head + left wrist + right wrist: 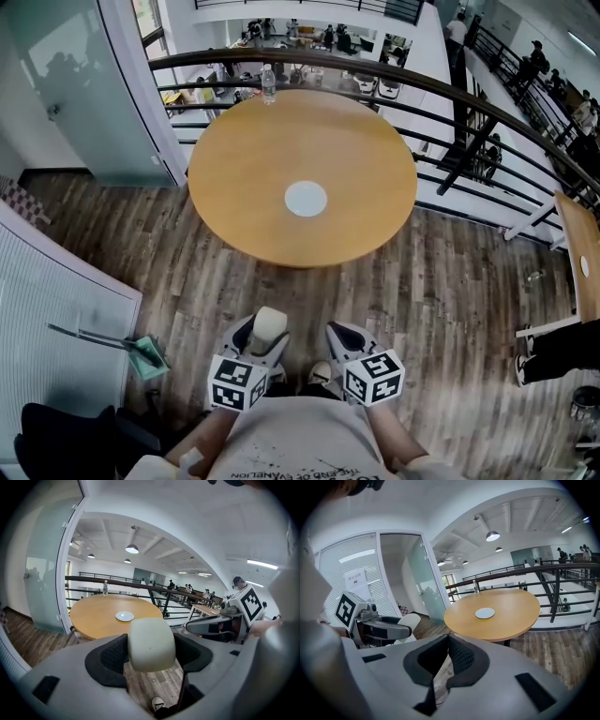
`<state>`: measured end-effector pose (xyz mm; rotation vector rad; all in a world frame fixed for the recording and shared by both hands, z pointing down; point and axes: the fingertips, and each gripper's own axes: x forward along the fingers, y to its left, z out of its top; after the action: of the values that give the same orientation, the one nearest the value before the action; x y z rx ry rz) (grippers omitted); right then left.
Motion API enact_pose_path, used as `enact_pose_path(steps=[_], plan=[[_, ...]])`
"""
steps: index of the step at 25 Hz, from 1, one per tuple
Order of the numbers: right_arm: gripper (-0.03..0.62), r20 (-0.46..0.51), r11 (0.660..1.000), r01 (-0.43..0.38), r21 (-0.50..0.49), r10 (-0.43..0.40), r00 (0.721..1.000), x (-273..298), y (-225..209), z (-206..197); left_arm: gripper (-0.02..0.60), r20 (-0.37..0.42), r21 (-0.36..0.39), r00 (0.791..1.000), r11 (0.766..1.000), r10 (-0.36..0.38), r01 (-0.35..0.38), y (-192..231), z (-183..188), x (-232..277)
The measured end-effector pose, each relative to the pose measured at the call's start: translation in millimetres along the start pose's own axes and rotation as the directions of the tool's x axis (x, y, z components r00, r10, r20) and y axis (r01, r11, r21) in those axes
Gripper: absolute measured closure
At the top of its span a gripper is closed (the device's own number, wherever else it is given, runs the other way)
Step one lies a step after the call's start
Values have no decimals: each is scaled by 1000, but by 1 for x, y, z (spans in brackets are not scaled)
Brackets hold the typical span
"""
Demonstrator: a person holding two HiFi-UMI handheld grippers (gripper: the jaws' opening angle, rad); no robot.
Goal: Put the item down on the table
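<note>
2 grippers sit close to the person's torso, low in the head view, above a wood-plank floor (450, 281). The left gripper (262, 339) is clamped on a cream, rounded item (270, 324). The item fills the gap between the black pads and sticks out past them. It hangs in the air over the floor, well short of the table. Just beside it, the right gripper (343, 336) carries nothing; its own view shows the jaws pressed together at the tips. Each gripper's marker cube faces up, 1 on the left (237, 382) and 1 on the right (375, 377), and the toe of a light shoe (321, 372) shows between them.

Farther ahead stands 1 round wooden table (253, 159). 1 white plate (306, 199) lies flat near its middle, and 1 clear bottle (268, 84) stands upright at its far edge. Beyond the table curves a dark railing (422, 89), and past that is a lower level with people too small to make out.
</note>
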<state>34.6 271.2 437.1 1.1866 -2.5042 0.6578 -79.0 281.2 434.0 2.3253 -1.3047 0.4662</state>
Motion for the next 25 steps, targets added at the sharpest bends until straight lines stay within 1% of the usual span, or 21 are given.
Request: enact_pose_path(steps=[2, 5, 6, 10, 18, 25], plan=[[569, -2, 1000, 1, -2, -1, 1000, 6, 8, 0, 258, -1, 9, 1000, 1000, 6, -6, 9, -2, -6], [569, -4, 1000, 13, -10, -13, 1000, 14, 17, 1, 258, 0, 65, 1000, 998, 9, -9, 19, -4, -15], [569, -3, 1000, 18, -12, -18, 1000, 16, 21, 2, 258, 1, 70, 1000, 998, 3, -3, 22, -5, -17], [569, 0, 999, 44, -25, -44, 999, 23, 33, 1, 258, 9, 52, 1000, 998, -29, 28, 36, -6, -23], [569, -10, 996, 88, -13, -88, 996, 29, 30, -2, 258, 14, 64, 997, 995, -79, 78, 42, 0, -17], [569, -12, 997, 82, 2, -82, 997, 52, 15, 3, 258, 10, 71, 997, 995, -77, 76, 57, 10, 3]])
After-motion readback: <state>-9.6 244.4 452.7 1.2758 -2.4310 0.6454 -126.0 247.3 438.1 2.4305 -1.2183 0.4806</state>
